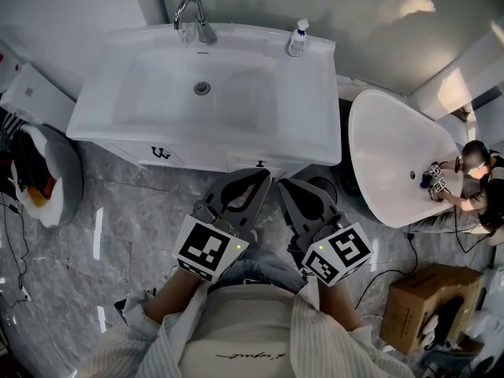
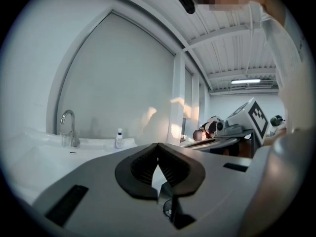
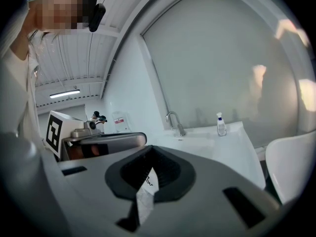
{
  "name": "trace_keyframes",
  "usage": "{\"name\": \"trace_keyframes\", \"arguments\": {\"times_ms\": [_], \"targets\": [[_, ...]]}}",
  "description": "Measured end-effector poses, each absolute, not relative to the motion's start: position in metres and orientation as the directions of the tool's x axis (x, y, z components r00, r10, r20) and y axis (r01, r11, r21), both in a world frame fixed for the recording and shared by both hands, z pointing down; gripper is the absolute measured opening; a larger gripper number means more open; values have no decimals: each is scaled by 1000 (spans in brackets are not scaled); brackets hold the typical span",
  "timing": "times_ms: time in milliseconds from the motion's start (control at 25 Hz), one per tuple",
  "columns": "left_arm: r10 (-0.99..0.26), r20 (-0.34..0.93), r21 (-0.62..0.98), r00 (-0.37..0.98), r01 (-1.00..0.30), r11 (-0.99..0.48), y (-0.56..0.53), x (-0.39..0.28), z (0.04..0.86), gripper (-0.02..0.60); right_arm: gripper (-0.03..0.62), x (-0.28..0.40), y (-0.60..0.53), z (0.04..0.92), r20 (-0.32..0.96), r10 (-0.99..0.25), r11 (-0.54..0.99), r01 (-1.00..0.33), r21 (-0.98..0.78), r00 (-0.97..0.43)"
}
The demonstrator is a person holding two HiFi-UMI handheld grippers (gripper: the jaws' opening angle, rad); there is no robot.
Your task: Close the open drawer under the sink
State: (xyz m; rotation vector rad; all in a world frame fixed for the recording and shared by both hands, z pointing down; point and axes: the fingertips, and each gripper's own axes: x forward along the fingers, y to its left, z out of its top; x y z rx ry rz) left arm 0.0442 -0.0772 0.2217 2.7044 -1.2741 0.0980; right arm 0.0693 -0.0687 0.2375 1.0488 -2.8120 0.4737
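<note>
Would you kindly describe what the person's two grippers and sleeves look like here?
Both the left gripper and right gripper have grey, tapering bodies with dark ribbed pads. Each carries a white cube printed with black square markers and a small green light. The sleeves are pale with fine stripes.

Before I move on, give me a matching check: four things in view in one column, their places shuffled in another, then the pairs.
1. faucet
2. bottle
3. cardboard box
4. white tub

A. on the floor, at the person's right
B. back right corner of the sink
C. at the sink's back edge, behind the drain
D. beside the sink, on its right

Pairs: 1-C; 2-B; 3-A; 4-D
</note>
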Motion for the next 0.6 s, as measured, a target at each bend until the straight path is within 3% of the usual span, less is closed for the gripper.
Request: {"name": "trace_keyframes", "arguments": {"times_ms": [600], "targets": [[-757, 141, 117, 639, -770, -628, -69, 42, 230, 15, 9, 65, -58, 246, 214, -612, 706, -647, -287, -762]]}}
